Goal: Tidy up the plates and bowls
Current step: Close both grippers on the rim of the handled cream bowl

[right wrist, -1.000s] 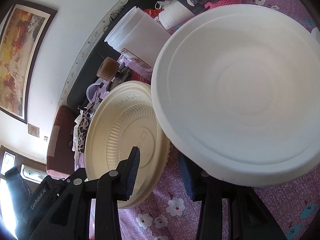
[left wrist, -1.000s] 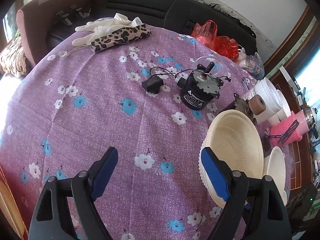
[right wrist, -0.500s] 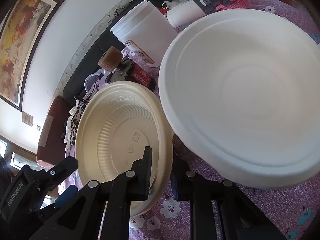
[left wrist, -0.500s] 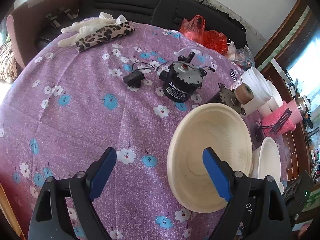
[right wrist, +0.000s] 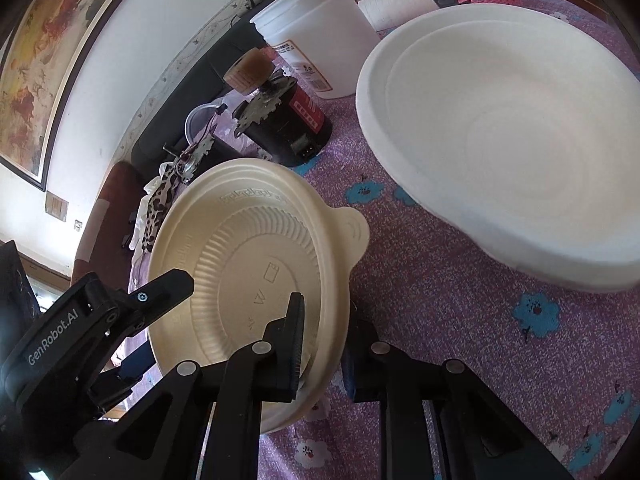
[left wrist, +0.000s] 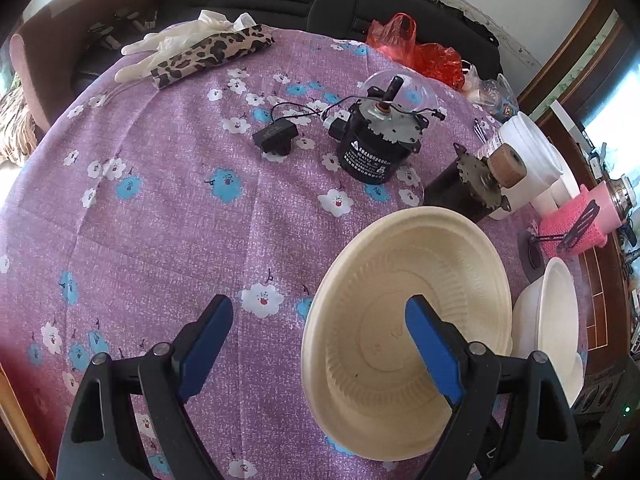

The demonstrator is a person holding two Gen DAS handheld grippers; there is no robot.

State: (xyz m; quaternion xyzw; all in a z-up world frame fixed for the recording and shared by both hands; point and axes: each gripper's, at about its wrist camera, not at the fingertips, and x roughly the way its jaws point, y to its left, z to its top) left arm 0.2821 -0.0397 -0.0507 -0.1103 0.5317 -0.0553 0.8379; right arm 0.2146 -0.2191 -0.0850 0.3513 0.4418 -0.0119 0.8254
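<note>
- The right hand-held gripper (right wrist: 320, 340) pinches the rim of the cream bowl (right wrist: 256, 264), one finger inside the rim and one outside; a rim grip probably suits so thin a wall.
- The cream bowl tilts above the purple flowered counter (left wrist: 168, 208), just beside the white bowl (right wrist: 516, 128), likely so it can be carried and nested or stacked.
- The left hand-held gripper (left wrist: 320, 344) is spread wide and holds nothing; its right finger (left wrist: 434, 352) overlaps the cream bowl in view, though contact cannot be judged.
- Beyond the cream bowl stand a black motor (left wrist: 372, 148) and a white tub (right wrist: 316, 28), so little room is left there.
</note>
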